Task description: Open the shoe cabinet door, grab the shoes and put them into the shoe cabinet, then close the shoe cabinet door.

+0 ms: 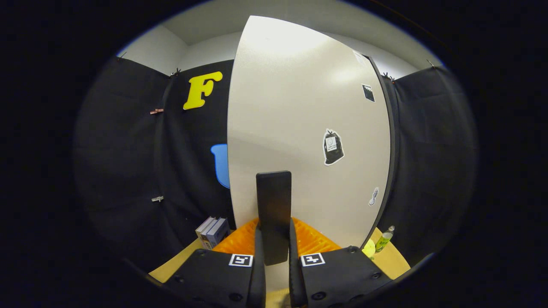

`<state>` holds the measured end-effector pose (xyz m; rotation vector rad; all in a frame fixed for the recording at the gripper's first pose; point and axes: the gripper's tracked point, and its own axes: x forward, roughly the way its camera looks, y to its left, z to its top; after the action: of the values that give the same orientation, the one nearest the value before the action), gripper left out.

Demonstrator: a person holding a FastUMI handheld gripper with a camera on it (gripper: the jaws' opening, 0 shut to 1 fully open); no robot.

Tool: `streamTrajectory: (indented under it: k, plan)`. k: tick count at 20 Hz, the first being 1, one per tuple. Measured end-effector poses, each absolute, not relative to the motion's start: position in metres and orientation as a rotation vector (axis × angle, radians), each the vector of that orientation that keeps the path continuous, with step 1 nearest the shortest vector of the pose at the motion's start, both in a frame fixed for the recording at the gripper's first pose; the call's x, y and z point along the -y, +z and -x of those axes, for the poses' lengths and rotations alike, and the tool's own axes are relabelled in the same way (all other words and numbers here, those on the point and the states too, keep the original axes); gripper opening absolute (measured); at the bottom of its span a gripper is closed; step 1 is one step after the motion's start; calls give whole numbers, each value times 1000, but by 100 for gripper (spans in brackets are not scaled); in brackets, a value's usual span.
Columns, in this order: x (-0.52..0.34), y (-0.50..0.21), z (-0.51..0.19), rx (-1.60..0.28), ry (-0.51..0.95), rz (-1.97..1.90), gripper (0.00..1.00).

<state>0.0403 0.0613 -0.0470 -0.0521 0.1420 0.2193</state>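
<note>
Gripper (274,252) of mine is clamped narrow on the dark upright handle (274,214) of the pale cabinet door (299,128), held so I can swing it, above the bench (389,259).

The camera is riding on the gripper (274,256), looking forward along its fingers, very near the cabinet door (299,128), facing the far booth wall.

readable text: none | door (299,128) stickers (333,147): print too small | bottle (384,239) label: illegible | gripper (274,256) tags: coded squares, no text
</note>
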Motion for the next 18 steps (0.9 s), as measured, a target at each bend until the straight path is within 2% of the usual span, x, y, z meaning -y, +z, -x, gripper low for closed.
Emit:
streamTrajectory:
  k: [10, 18]
  plan:
    - [-24, -40, -4, -139, 317, 71, 25]
    - [20, -32, 19, -122, 334, 70, 25]
